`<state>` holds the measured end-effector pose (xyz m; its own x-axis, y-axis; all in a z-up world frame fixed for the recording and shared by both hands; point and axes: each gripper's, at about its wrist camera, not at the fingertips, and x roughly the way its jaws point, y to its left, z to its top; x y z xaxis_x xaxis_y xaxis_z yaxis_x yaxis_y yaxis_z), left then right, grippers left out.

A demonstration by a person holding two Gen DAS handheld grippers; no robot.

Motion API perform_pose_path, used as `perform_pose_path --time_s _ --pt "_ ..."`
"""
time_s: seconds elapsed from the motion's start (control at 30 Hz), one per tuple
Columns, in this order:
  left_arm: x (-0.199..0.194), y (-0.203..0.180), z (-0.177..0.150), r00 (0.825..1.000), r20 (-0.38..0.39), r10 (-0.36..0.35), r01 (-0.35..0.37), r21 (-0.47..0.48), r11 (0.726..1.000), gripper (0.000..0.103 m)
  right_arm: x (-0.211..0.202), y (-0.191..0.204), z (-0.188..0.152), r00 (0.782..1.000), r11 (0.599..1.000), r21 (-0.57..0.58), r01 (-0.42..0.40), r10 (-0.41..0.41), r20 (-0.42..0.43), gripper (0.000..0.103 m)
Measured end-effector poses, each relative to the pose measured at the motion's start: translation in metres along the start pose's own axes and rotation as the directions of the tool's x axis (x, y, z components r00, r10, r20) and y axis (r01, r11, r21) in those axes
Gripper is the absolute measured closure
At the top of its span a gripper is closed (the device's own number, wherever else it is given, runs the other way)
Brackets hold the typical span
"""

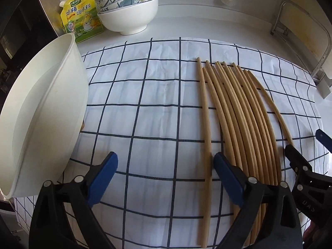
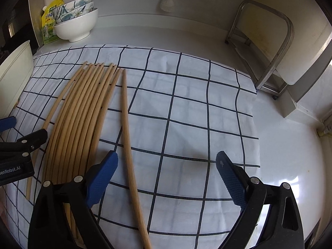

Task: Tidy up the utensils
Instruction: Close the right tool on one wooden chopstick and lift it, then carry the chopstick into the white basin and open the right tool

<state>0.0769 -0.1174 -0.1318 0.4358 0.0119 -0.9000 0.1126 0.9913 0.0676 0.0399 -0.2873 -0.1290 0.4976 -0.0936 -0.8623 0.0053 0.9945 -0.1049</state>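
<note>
The chopsticks [image 1: 244,120] are pale wooden rods, round and smooth, tapering toward their far tips. They lie on a cloth [image 1: 155,114] side by side in a tight bundle, with one stick on each side lying slightly apart from the rest. In the right wrist view the single stick [image 2: 128,137] at the bundle's right edge shows a fine lengthwise grain and runs between the fingers of the right tool [image 2: 167,160] without touching either pad.

The cloth is white with a dark thin-lined grid, lightly creased, and it covers part of a glossy white tabletop [image 2: 286,155].

The left tool [image 1: 166,161] stands spread wide, with only bare cloth between its blue ribbed pads; its right finger sits just beside the bundle's left side. The right tool is likewise spread wide, gripping nothing. Both have black plastic arms with silver rivets.

The left wrist view alone shows the full side of a tall white plastic tub [image 1: 41,114] at the cloth's left edge, smooth-walled and tilted in the fisheye. Behind it stand a yellow-green seasoning pouch [image 1: 83,14] and stacked bowls [image 1: 128,10], a plain white one under two with blue floral patterns.

The right wrist view shows more of a metal-framed rack [image 2: 269,47] at the far right and a white brush [image 2: 168,2] hanging against the wall.
</note>
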Motion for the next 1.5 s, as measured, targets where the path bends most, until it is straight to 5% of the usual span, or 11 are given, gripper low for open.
perform_pose_path --time_s 0.13,0.2,0.27,0.3,0.6,0.87,1.17,1.33,1.5 --pt "-0.005 -0.007 0.000 0.999 0.008 -0.044 0.044 0.023 0.999 0.045 -0.003 0.005 0.001 0.996 0.996 0.001 -0.091 0.091 -0.010 0.057" --pt "-0.007 -0.011 0.001 0.998 0.005 -0.060 0.060 0.037 0.998 0.063 -0.005 0.010 0.001 0.994 0.994 -0.009 -0.112 0.112 -0.015 0.070" --pt "-0.008 -0.014 0.001 0.996 -0.006 -0.090 0.091 0.054 0.994 0.092 -0.006 0.014 0.002 0.993 0.993 -0.017 -0.120 0.120 -0.020 0.085" --pt "-0.008 -0.014 0.002 0.995 -0.013 -0.094 0.095 0.057 0.994 0.096 -0.006 0.015 0.003 0.992 0.992 -0.013 -0.122 0.122 -0.024 0.095" --pt "-0.019 0.006 0.007 0.982 -0.040 -0.184 0.185 0.023 0.983 0.096 -0.021 0.003 0.009 0.979 0.973 0.117 -0.199 0.203 -0.030 0.096" --pt "-0.070 0.042 0.025 0.966 0.036 -0.257 0.256 0.015 0.967 0.096 -0.071 0.038 0.040 0.969 0.961 0.123 -0.248 0.243 0.054 0.097" --pt "-0.110 0.151 0.053 0.972 0.152 -0.179 0.186 -0.033 0.982 0.096 -0.096 0.150 0.103 0.921 0.926 0.016 -0.376 0.372 0.113 0.096" --pt "-0.102 0.219 0.058 0.982 0.162 -0.094 0.111 -0.101 0.989 0.096 -0.080 0.229 0.127 0.898 0.900 -0.047 -0.433 0.435 0.065 0.097" --pt "-0.076 0.264 0.054 0.990 0.126 -0.059 0.077 -0.145 0.986 0.096 -0.062 0.283 0.131 0.898 0.895 -0.083 -0.438 0.440 -0.003 0.097"
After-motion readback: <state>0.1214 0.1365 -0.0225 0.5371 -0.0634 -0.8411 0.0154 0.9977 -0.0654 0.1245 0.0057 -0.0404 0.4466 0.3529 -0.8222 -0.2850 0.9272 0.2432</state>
